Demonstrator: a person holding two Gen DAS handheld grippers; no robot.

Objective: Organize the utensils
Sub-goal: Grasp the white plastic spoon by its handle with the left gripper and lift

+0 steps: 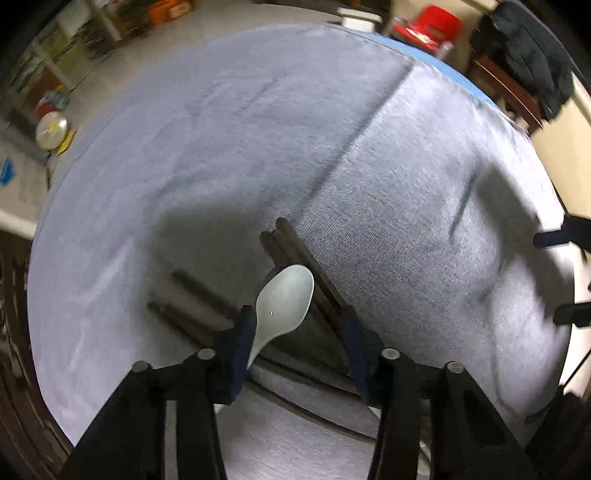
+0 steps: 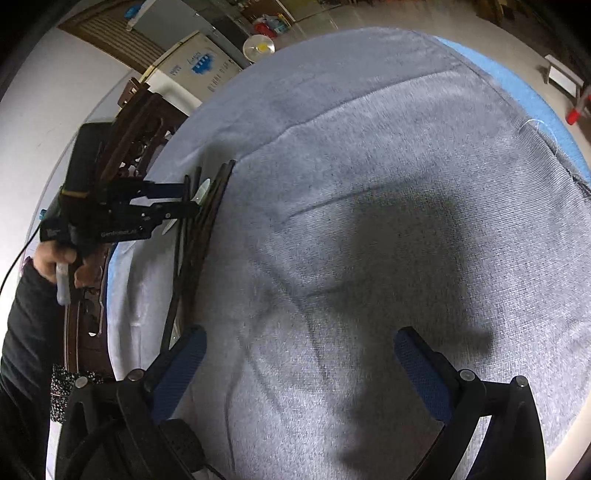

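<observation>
A pale grey-white spoon (image 1: 284, 301) lies between the open fingers of my left gripper (image 1: 297, 328), its handle running back under the left finger (image 1: 240, 339). Dark chopsticks (image 1: 295, 251) lie beneath and beside it on a dark rack-like tray (image 1: 332, 373) on the grey cloth. In the right wrist view the left gripper (image 2: 190, 201) is at the far left over the chopsticks (image 2: 207, 218) and the spoon (image 2: 202, 194). My right gripper (image 2: 299, 354) is open and empty above bare cloth.
A round table under a grey cloth (image 1: 221, 129) with a blue edge (image 2: 517, 88). A carved dark wooden chair (image 2: 136, 125) stands at the table's left. The right gripper's tips (image 1: 561, 273) show at the right edge. A red chair (image 1: 432, 26) and boxes stand beyond.
</observation>
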